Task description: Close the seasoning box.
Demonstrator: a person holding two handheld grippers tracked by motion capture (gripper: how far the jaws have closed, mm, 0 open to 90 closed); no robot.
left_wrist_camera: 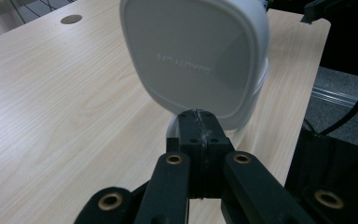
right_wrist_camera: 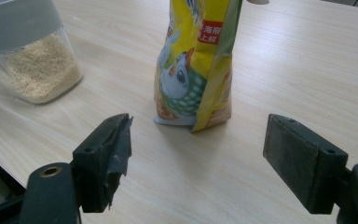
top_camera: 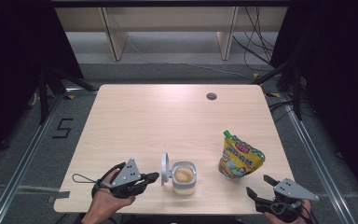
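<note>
Left gripper (top_camera: pixel 154 177) jaws clenched together, nothing between, tips just beside jar's flipped-up white lid (left_wrist_camera: pixel 193 56). Lid has embossed lettering, mirrored, unreadable. Jar (top_camera: pixel 184 178) of tan granules at table (top_camera: pixel 168 112) front centre. Right gripper (top_camera: pixel 256 185) jaws spread wide, empty, near yellow pouch (top_camera: pixel 240 161): cartoon chicken, red label with Chinese characters, not legible.
</note>
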